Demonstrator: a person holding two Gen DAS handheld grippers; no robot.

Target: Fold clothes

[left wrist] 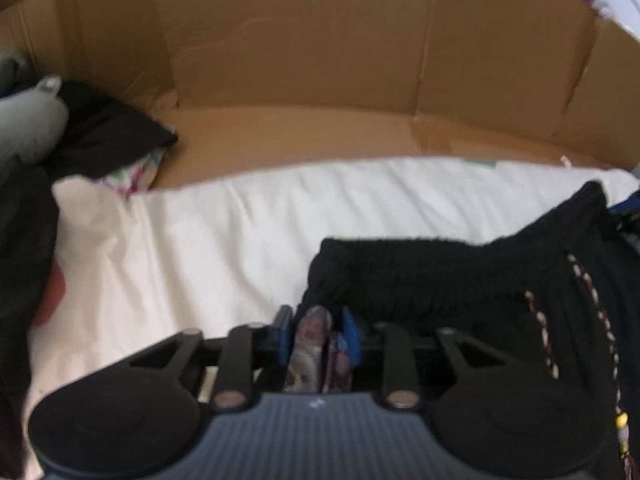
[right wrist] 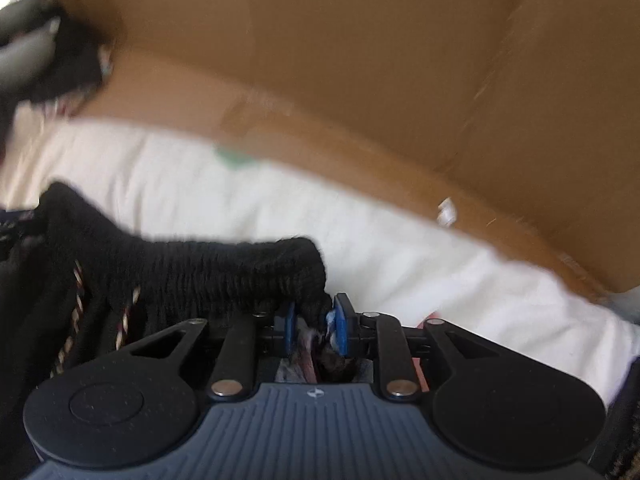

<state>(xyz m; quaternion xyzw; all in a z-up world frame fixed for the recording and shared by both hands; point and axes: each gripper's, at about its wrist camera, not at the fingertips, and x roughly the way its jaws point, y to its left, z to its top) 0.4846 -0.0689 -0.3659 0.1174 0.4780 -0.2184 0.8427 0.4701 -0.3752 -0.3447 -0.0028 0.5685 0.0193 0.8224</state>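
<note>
A black garment with a ribbed elastic waistband (left wrist: 420,276) and a striped drawstring (left wrist: 540,332) lies across a white sheet (left wrist: 220,240). My left gripper (left wrist: 317,332) is at the waistband's left corner. Its blue pads stand apart, and patterned grey cloth lies loosely between them. In the right wrist view the same waistband (right wrist: 200,272) runs in from the left, with the drawstring (right wrist: 124,320) beside it. My right gripper (right wrist: 315,326) is at the waistband's right corner, pads apart, with the black corner and pale cloth between them.
Brown cardboard (left wrist: 300,60) rises behind the sheet and wraps round on the right (right wrist: 540,140). A pile of black clothing (left wrist: 108,128), a grey item (left wrist: 28,120) and a patterned cloth (left wrist: 136,176) sit at the far left. More dark fabric (left wrist: 20,260) hangs at the left edge.
</note>
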